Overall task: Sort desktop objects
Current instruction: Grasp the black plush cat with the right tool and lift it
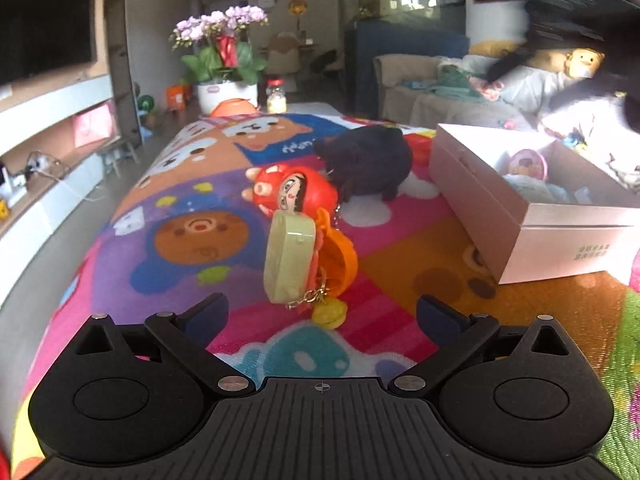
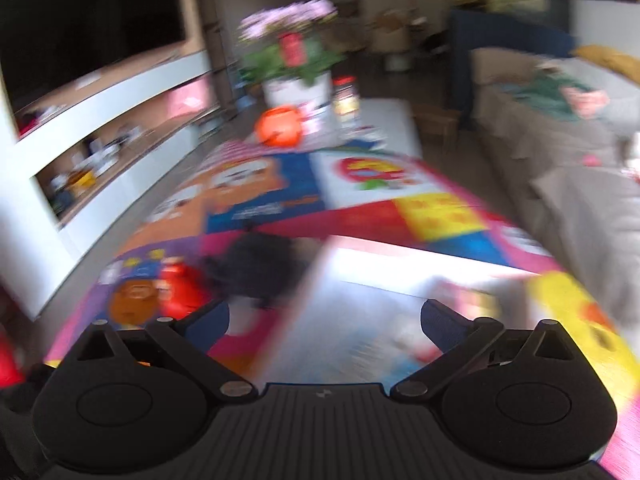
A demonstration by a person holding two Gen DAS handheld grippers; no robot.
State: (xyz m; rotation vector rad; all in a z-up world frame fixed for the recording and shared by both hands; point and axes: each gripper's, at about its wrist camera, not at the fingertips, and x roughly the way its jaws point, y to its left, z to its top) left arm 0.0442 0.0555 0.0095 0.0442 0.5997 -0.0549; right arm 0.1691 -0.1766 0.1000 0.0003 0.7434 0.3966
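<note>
Left gripper (image 1: 322,312) gapes wide and empty over the toys (image 1: 304,236) heaped on the mat (image 1: 192,248), so a pick-up looks next: drop and close. The box (image 1: 560,236) sits to their right; its print is unreadable. Right gripper (image 2: 324,318), blurred, spread wide, holds nothing

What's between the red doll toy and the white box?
In the left wrist view, a black fuzzy thing lies between the red doll toy and the white box, on the colourful mat.
</note>
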